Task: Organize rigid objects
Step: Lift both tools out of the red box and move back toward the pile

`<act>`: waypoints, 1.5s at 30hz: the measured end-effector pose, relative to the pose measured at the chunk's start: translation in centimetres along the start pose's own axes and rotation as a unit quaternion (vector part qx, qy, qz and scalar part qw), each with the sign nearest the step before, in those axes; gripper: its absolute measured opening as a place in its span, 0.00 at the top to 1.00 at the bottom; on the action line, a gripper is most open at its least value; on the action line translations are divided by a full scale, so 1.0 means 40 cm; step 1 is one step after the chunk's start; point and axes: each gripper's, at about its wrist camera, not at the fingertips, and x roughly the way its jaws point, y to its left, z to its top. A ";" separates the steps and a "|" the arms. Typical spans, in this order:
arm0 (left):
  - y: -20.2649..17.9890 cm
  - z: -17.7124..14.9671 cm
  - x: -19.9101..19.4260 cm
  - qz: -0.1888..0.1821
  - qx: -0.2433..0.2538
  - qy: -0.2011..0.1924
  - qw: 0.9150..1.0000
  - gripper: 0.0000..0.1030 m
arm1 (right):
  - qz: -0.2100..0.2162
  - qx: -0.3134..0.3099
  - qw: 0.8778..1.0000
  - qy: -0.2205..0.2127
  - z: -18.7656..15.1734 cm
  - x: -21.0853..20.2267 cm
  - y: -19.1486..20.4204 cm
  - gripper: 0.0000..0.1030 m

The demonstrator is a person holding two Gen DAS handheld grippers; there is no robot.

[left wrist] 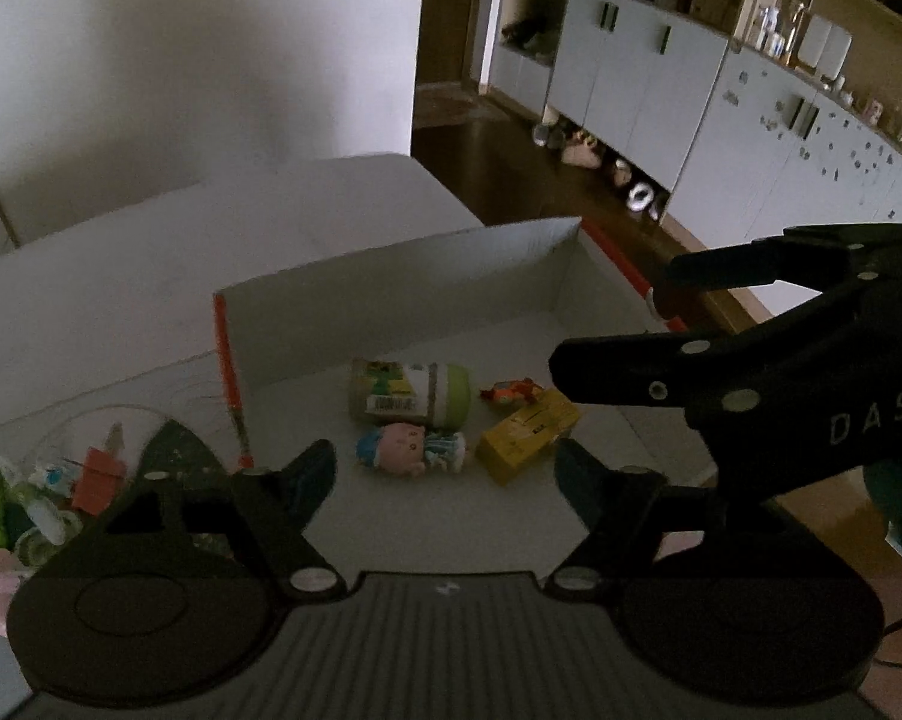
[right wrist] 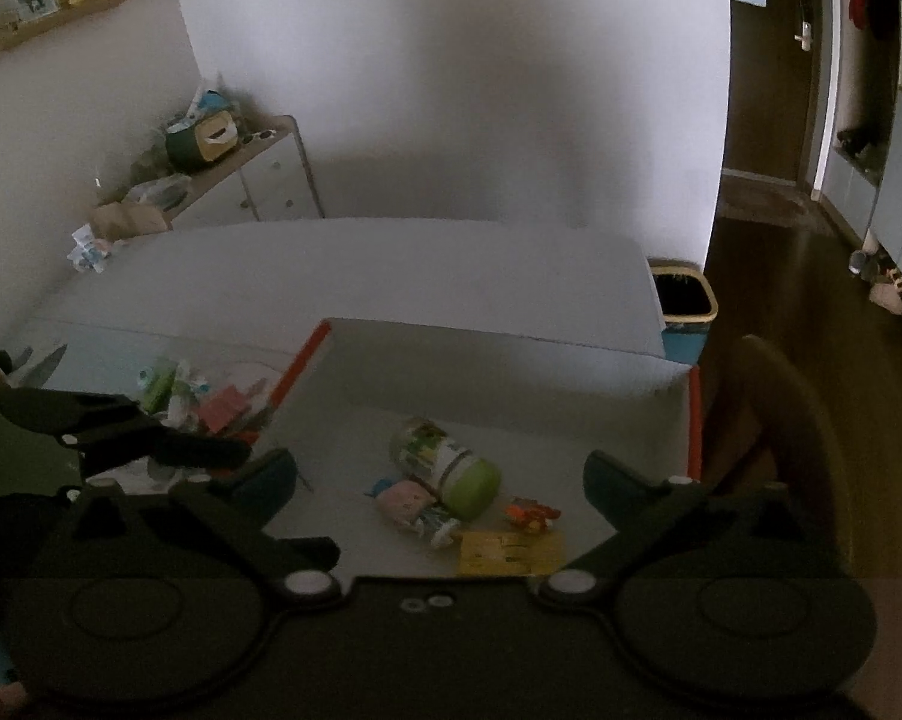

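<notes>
An open white cardboard box (left wrist: 391, 282) with orange edges holds a green-capped bottle (left wrist: 412, 399) lying on its side, a small doll (left wrist: 412, 449), a yellow carton (left wrist: 526, 435) and a small orange toy (left wrist: 508, 391). The same items show in the right wrist view: bottle (right wrist: 451, 468), doll (right wrist: 412, 504), carton (right wrist: 508, 552), orange toy (right wrist: 532, 513). My left gripper (left wrist: 445, 474) is open and empty above the box's near side. My right gripper (right wrist: 442, 480) is open and empty above the box; it also shows in the left wrist view (left wrist: 607, 324).
A clear container (left wrist: 49, 480) of several small toys stands left of the box, also in the right wrist view (right wrist: 205, 396). A white table (right wrist: 361, 264) carries everything. A bin (right wrist: 685, 297) stands beyond the table. Cabinets (left wrist: 661, 90) line the right wall.
</notes>
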 end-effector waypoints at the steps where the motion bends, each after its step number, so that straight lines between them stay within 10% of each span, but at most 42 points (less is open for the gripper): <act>1: 0.003 -0.006 -0.011 0.006 0.003 -0.007 1.000 0.18 | 0.000 -0.002 1.000 -0.002 -0.001 -0.005 0.007 0.01; 45: 0.671 -0.305 -0.211 0.044 -0.027 -0.063 0.997 0.18 | 0.010 0.001 1.000 -0.009 -0.065 0.134 0.590 0.01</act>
